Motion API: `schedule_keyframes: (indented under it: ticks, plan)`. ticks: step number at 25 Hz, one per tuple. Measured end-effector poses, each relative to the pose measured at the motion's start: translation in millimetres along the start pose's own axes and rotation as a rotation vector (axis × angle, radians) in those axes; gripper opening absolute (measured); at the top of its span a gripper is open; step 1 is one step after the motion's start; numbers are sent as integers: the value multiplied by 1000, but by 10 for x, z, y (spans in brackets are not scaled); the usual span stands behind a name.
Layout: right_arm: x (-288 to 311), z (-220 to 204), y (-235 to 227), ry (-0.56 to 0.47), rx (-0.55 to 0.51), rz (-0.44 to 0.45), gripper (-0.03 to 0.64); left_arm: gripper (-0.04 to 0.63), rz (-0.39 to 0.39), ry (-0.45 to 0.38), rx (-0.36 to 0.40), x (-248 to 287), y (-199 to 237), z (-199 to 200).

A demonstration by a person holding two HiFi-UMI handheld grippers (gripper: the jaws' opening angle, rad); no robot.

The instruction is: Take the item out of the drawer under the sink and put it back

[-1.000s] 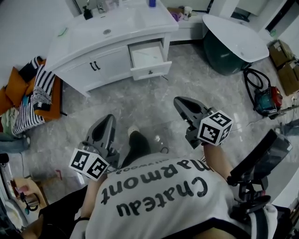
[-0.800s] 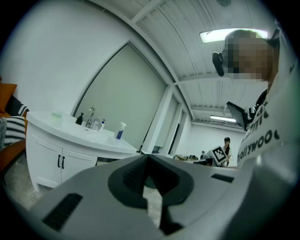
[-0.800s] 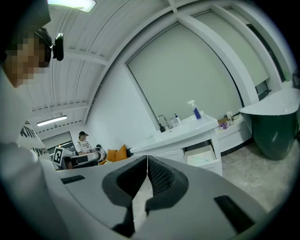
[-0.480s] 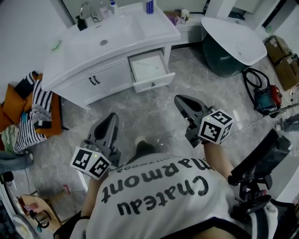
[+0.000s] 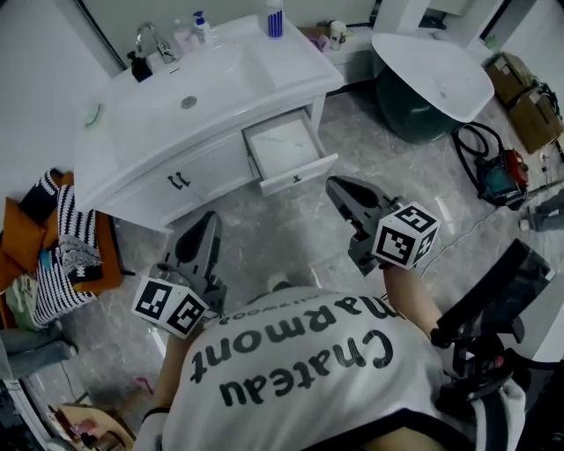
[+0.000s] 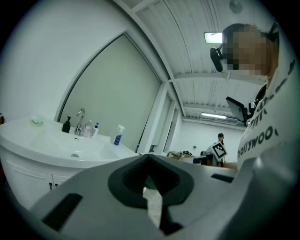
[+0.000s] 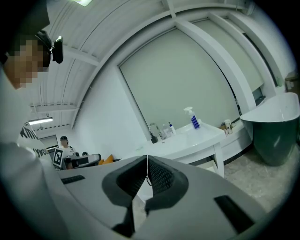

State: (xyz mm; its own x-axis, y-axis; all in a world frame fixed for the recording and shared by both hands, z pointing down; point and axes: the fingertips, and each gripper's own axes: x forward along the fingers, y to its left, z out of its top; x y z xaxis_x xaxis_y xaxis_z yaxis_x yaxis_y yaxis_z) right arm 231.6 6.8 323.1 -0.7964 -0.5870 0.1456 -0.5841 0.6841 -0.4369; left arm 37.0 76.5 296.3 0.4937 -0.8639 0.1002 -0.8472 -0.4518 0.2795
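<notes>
**Head view.** A white vanity stands at the far side, its counter (image 5: 291,62) carrying the sink (image 5: 189,92), a faucet (image 5: 145,40) and a spray bottle (image 5: 275,19). Below the counter's right end the drawer (image 5: 289,150) is pulled out toward the near right. The inside looks pale. There is one thin faint streak on its floor, too small to name, so I cannot tell what the item is. Nothing has been lifted out yet.

The left gripper (image 5: 210,218) and the right gripper (image 5: 334,184) are both over the grey floor (image 5: 264,220), pointing at the vanity. Neither carries anything.

The key relation is that the drawer lies ahead and well apart from both grippers, between their two lines but closer to the right one. Its open mouth faces up and its slide axis runs far-left to near-right. My judgement is that the right hand has the shorter reach, coming in over the drawer front (image 5: 300,173).

**Left gripper view.** The fingers (image 6: 125,182) meet at the tips with nothing between them. The sink basin and faucet are far left. The drawer is not visible from here.

**Right gripper view.** The ribbed fingers (image 7: 161,180) are pressed together and empty. The vanity's right end sits just beyond the tips, a little to the right. I cannot pick out the drawer's contents from this angle.
</notes>
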Motion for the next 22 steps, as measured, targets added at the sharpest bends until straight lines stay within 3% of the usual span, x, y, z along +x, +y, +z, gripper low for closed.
schedule_keyframes:
  ticks: [12,17,22]
  plan:
    - [250,164,29,-29,-15,-20,12,-3,-65,42,23,135,109,75]
    - [569,144,-41,-22,-19,-42,12,-3,-80,43,17,228,454,77]
    - [636,106,-33,6,-45,-47,12,-3,-83,57,17,248,524,45]
